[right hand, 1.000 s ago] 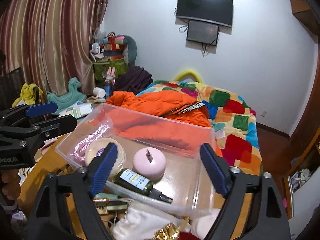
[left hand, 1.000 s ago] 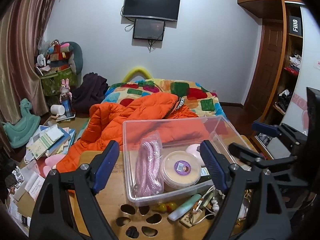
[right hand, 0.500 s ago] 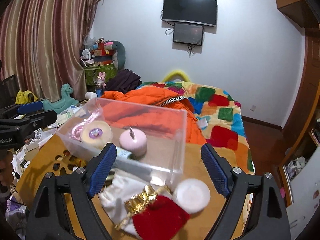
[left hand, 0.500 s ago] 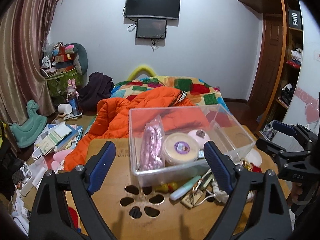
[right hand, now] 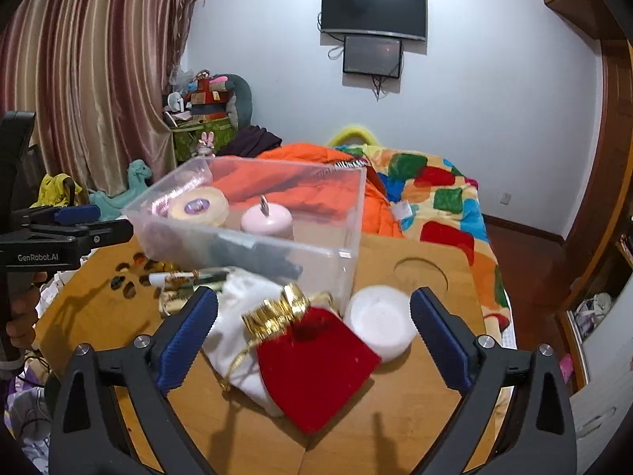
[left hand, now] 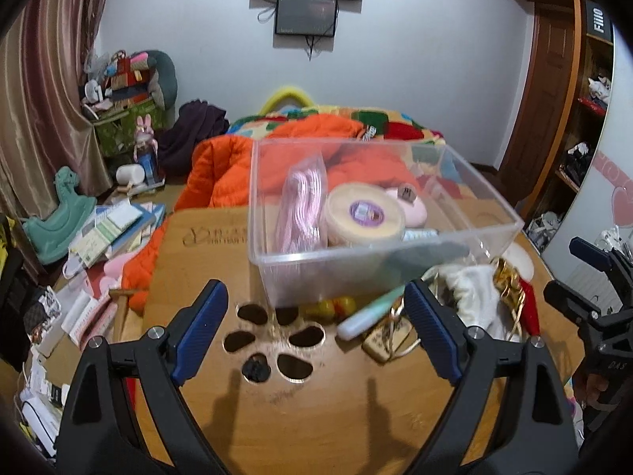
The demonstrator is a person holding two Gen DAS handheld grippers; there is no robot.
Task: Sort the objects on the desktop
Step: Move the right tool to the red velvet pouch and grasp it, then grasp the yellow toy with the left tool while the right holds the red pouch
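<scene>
Hovering over wooden table [right hand: 399, 415]: left gripper [left hand: 316, 332] wide open, empty; right gripper [right hand: 314, 334] jaws opening, straddling red velvet pouch [right hand: 316, 364] untouched.

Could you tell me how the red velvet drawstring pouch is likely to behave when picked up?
The red velvet drawstring pouch lies flat and creased, so it will probably flop and sag. Its thin look suggests lightness. The gold cord bunched at its neck may snag the white cloth bag.
</scene>
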